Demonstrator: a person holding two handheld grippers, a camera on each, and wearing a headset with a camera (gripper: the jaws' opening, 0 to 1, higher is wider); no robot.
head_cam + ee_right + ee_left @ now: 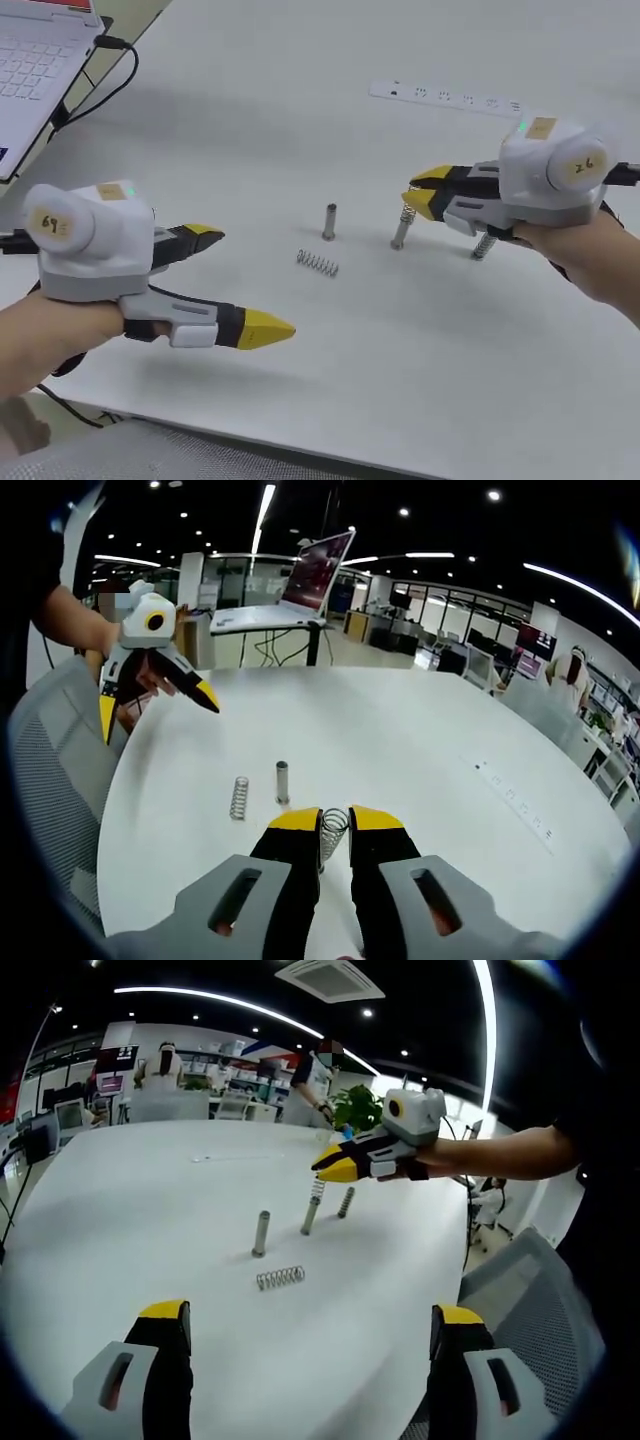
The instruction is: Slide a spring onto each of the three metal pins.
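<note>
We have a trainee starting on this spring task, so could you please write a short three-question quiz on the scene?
1. True or false: the left gripper is open and holds nothing.
2. What is the right gripper shut on? A) a cable B) a spring C) a plug
3. Fill in: the loose spring lies on the table beside the pin that is ____.
Key: 1 true; 2 B; 3 bare.
</note>
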